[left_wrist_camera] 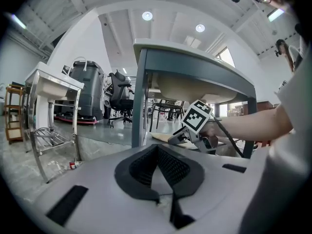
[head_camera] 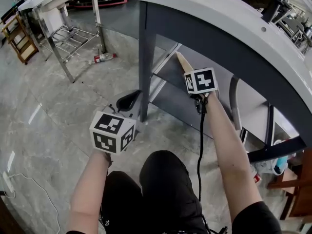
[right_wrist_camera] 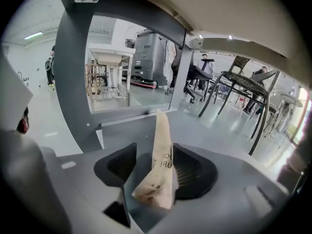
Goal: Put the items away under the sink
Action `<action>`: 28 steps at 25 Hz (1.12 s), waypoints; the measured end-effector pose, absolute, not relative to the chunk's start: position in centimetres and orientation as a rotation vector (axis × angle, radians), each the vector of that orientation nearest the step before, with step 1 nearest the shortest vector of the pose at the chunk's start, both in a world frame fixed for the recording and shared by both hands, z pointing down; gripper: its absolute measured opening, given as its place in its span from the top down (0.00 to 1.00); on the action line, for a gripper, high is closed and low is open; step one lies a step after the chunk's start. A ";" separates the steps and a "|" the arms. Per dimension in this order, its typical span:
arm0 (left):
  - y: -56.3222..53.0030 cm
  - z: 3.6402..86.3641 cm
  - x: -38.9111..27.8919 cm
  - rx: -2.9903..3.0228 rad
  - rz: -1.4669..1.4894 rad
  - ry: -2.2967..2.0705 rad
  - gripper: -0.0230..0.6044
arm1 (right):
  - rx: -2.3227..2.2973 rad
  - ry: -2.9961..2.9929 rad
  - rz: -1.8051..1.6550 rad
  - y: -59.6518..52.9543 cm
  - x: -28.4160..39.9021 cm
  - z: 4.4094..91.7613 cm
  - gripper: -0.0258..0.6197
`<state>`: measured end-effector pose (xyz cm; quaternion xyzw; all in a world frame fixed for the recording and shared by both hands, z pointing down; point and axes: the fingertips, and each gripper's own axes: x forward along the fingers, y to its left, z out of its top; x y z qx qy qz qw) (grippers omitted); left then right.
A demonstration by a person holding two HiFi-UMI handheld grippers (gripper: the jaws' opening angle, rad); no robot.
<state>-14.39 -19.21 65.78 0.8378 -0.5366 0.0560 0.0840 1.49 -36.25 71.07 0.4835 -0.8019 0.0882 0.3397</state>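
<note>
My right gripper [right_wrist_camera: 159,165] is shut on a tan paper packet [right_wrist_camera: 159,179] with dark print, which stands up between the jaws. In the head view the packet [head_camera: 182,62] points from that gripper [head_camera: 191,75] toward the grey shelf [head_camera: 168,100] under the white-topped sink table [head_camera: 204,13], just over the shelf's front edge. My left gripper [head_camera: 127,100] hangs lower and to the left, near the table's grey front leg [head_camera: 143,57]. Its black pads [left_wrist_camera: 146,165] meet at the tips with nothing between them. The left gripper view shows the packet [left_wrist_camera: 161,137] over the shelf.
A grey drain hose [head_camera: 233,101] hangs under the sink to the right. A white basket [head_camera: 269,165] with items sits at the far right. At the back left stand a steel sink frame [head_camera: 68,38] and a wooden rack [head_camera: 17,33]; a bottle [head_camera: 103,58] lies on the floor.
</note>
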 end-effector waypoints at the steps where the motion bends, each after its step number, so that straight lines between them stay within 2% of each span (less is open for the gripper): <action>1: -19.1 65.7 -14.5 2.503 0.168 -1.605 0.95 | 1.262 -2.101 0.220 -36.1 1.3 70.7 0.64; 4: -18.9 65.7 -14.7 2.496 0.141 -1.608 0.95 | 1.274 -2.146 0.188 -35.3 0.9 69.5 0.61; 13: -18.7 64.2 -16.4 2.534 0.087 -1.720 0.95 | 1.495 -2.486 -0.089 -30.0 -0.4 63.3 0.62; 18: -17.2 61.5 -17.5 2.543 -0.008 -1.743 0.95 | 1.514 -2.643 -0.111 -26.9 -3.2 61.4 0.73; 23: -13.9 59.1 -19.7 2.459 -0.017 -1.804 0.95 | 1.470 -2.673 0.007 -23.0 -6.4 61.4 0.88; 28: -10.4 56.8 -22.6 2.305 -0.048 -1.834 0.95 | 1.385 -2.608 0.156 -18.5 -9.0 60.4 0.96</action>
